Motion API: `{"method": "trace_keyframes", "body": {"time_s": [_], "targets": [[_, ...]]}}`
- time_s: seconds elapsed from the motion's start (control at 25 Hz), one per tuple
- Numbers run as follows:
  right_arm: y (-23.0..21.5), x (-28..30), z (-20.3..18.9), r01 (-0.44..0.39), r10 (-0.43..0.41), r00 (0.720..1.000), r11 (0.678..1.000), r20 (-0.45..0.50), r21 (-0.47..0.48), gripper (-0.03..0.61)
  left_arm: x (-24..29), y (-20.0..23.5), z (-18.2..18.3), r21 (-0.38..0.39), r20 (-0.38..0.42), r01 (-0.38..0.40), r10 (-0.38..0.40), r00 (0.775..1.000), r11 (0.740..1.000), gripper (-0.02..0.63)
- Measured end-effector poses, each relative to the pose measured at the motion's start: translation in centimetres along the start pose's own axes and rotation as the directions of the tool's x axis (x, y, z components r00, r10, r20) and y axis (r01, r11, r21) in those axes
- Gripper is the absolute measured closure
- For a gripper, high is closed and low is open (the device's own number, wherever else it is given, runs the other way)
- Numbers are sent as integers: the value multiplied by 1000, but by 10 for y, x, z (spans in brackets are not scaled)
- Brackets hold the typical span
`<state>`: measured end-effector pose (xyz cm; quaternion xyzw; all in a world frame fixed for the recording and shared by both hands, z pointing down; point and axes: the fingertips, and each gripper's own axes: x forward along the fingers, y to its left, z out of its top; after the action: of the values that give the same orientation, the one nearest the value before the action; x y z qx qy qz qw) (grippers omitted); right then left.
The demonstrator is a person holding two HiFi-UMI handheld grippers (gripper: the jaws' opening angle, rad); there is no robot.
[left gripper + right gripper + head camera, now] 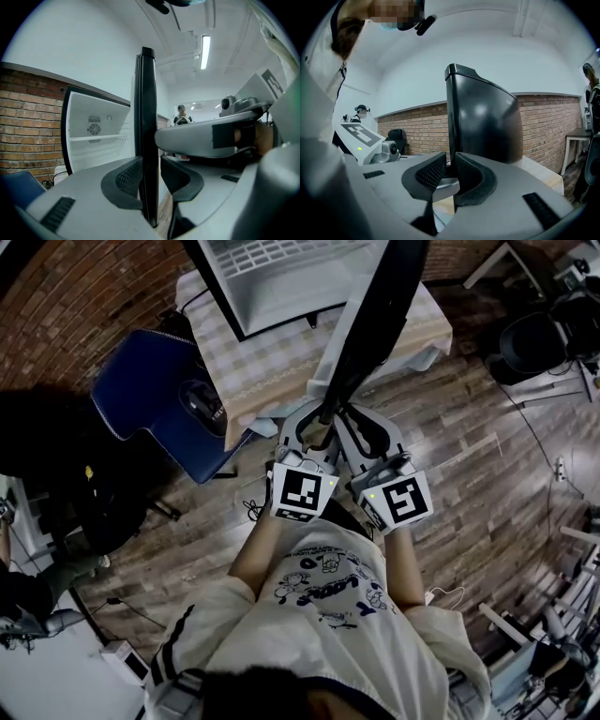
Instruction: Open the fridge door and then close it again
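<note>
Brick wall (548,126) behind; fridge door (146,117) stands open. My right gripper (450,176) has its jaws clamped on the door's edge, while left gripper (151,176) jaws straddle it slackly, so I reckon swinging could slip it free.

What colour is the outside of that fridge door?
Glossy black. The fridge door shows it best in the right gripper view.
</note>
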<state>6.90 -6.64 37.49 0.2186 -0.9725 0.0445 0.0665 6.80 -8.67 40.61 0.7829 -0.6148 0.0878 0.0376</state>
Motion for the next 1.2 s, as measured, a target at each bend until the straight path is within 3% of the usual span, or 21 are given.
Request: {"method": "trace_keyframes", "body": {"time_s": [1.2], "targets": [[36,95,13,-125,125,992,992,-16,7,503,-7,113,-9,-56,-18,-100,100,995,993,483]]}}
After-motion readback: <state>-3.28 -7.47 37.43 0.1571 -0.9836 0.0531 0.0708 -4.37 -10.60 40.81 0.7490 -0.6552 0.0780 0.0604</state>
